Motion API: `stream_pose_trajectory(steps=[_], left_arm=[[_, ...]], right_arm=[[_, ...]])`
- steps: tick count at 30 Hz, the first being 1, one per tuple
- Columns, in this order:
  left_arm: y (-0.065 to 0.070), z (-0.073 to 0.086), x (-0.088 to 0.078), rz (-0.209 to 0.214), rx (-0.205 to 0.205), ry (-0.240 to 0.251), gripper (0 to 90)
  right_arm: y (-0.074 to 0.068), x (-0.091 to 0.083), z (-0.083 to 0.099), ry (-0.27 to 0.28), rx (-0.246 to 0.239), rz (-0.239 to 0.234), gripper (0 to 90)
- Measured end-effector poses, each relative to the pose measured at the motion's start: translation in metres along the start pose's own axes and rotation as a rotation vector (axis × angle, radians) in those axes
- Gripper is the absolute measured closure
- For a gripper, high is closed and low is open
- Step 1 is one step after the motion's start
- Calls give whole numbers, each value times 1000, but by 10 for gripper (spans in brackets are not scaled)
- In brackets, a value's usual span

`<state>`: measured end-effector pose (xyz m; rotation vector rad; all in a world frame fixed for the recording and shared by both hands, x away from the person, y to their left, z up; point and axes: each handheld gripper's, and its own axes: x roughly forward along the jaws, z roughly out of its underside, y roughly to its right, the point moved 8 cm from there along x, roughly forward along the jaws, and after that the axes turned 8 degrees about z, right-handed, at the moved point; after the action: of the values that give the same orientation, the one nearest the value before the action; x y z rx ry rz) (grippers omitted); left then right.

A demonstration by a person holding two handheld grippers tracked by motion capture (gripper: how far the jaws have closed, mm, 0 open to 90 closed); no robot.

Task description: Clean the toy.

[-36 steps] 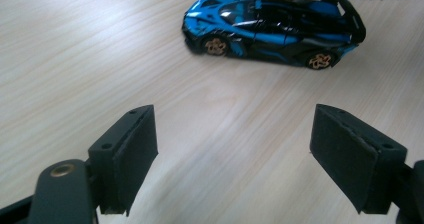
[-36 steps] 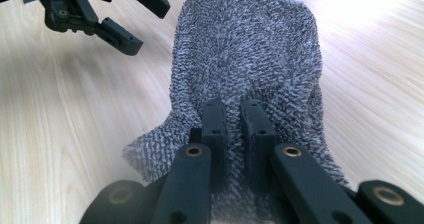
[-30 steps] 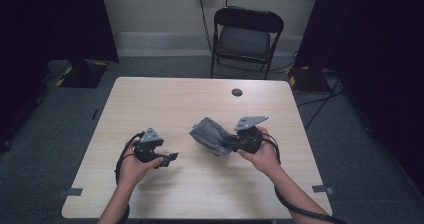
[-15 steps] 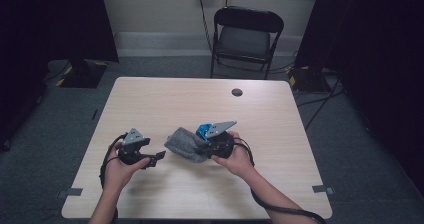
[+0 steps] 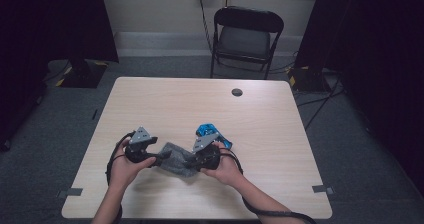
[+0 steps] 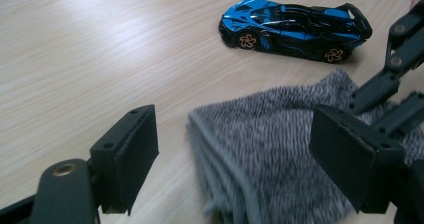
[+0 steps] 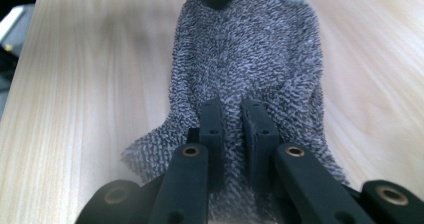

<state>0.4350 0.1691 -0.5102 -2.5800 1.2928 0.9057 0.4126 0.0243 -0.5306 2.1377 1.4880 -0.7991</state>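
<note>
A: Going by the high view first, what are you counting?

B: One grey knitted cloth (image 5: 176, 159) is lying on the tabletop (image 5: 165, 104) near the front edge, between one left gripper (image 5: 161, 156) and one right gripper (image 5: 192, 160). One blue toy car (image 5: 210, 134) is sitting just beyond the right hand. One folding chair (image 5: 246, 36) is standing past the far edge. The far half of the tabletop is lying open.

A: And the left gripper view?

B: Its two fingers (image 6: 127, 159) are standing spread wide, with the cloth's (image 6: 270, 154) edge lying between them and neither pad pressing on it. The car (image 6: 295, 26) is resting just beyond the cloth, bare wood to its left.

A: The right gripper view?

B: Its fingers (image 7: 212, 126) are pinching the cloth (image 7: 250, 49) near its near end. Wood is showing on both sides.
</note>
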Motion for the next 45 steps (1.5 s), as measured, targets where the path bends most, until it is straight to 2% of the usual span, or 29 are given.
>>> stream_pose_trajectory(steps=[3, 4, 7, 11, 16, 20, 21, 26, 34, 35, 37, 40, 41, 45], left_arm=[[1, 1, 6, 19, -1, -6, 210], [2, 3, 9, 27, 12, -21, 218], [5, 7, 15, 51, 17, -43, 240], [8, 9, 16, 49, 33, -63, 246], [12, 15, 16, 66, 58, -104, 287], [14, 21, 14, 82, 48, -129, 297], [13, 22, 13, 74, 55, -129, 297], [11, 12, 9, 75, 38, -72, 291], [16, -6, 22, 92, 80, -45, 274], [16, -7, 23, 85, 87, -47, 272], [18, -5, 30, 102, 93, -69, 272], [19, 3, 39, 118, 83, -101, 272], [18, 7, 41, 120, 92, -122, 271], [19, 13, 43, 126, 98, -145, 237]], right_arm=[[-1, 5, 2, -14, -20, 0, 761], [0, 6, 2, -18, -19, 0, 740], [3, 7, 2, -17, -10, 19, 631], [13, 6, 1, -27, -4, 77, 563], [25, 6, 0, -27, 22, 113, 515], [35, 5, -4, -22, 61, 149, 489], [37, 5, -5, -18, 73, 148, 483], [36, 4, -3, -9, 66, 137, 471], [31, -3, 6, -5, 87, 136, 432], [32, -5, 7, -8, 85, 141, 427], [32, -7, 8, -9, 85, 139, 419], [34, -9, 11, -16, 93, 144, 411], [35, -9, 12, -16, 101, 142, 407], [36, -13, 10, 1, 106, 144, 392]])
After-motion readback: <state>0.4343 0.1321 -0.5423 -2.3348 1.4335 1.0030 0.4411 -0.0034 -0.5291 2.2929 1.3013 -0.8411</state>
